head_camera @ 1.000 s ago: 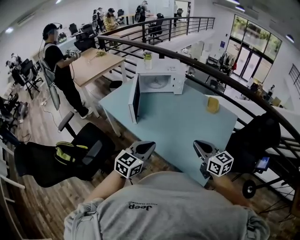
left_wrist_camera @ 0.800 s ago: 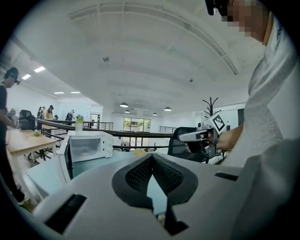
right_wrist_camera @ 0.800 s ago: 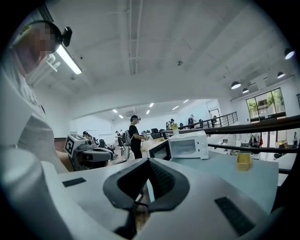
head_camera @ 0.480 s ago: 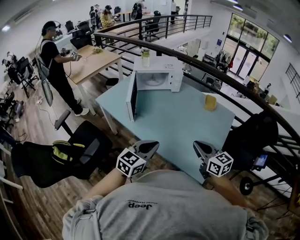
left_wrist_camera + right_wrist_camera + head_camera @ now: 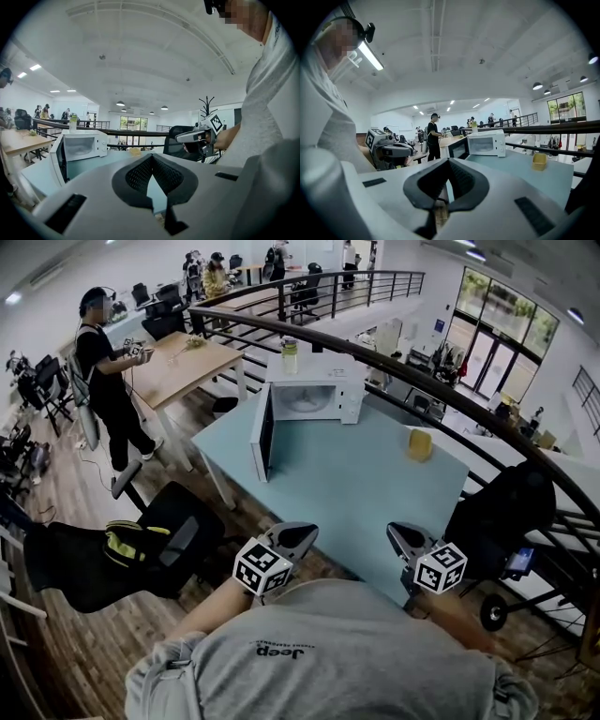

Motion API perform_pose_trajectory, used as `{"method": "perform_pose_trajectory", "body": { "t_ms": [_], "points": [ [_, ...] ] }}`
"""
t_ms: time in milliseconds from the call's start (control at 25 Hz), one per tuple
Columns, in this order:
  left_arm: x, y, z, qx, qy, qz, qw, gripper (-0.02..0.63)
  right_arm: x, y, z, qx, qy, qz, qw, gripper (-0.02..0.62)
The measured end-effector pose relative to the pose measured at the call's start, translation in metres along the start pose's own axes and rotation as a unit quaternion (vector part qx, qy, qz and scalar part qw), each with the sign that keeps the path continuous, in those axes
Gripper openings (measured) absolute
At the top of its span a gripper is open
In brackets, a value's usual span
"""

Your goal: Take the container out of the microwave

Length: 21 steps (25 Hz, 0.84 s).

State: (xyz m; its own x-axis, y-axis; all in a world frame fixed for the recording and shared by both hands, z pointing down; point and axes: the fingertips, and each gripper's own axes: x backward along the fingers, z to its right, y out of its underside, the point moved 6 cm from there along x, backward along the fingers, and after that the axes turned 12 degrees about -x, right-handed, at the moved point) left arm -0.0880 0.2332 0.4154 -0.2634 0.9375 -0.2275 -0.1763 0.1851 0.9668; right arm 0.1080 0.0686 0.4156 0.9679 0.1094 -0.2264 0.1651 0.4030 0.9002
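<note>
A white microwave (image 5: 314, 395) stands at the far end of the light blue table (image 5: 356, 493), its door (image 5: 261, 432) swung open to the left. Its pale cavity shows in the left gripper view (image 5: 82, 146), and I cannot make out a container inside. A small yellow container (image 5: 420, 444) stands on the table to the right, apart from the microwave. Both grippers hang at the table's near edge, far from the microwave. My left gripper (image 5: 303, 534) is shut and empty (image 5: 151, 157). So is my right gripper (image 5: 397, 532), with nothing between its pads (image 5: 449, 161).
A bottle (image 5: 290, 354) stands on top of the microwave. A dark curved railing (image 5: 450, 395) runs behind the table. Black office chairs (image 5: 141, 545) sit left of the table and another (image 5: 511, 512) at its right. A person (image 5: 108, 381) stands by a wooden desk at the back left.
The grippers, the microwave and the yellow container keep their places. The person at the back left has shifted their stance beside the wooden desk.
</note>
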Motion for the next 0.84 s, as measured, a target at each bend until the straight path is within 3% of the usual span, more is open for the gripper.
{"method": "perform_pose_trajectory", "body": {
  "t_ms": [840],
  "points": [
    [-0.006,-0.001,0.003,-0.001,0.001,-0.007,1.0,0.018,0.0,0.008,0.004,-0.005,-0.012,-0.004,1.0,0.015]
  ]
}}
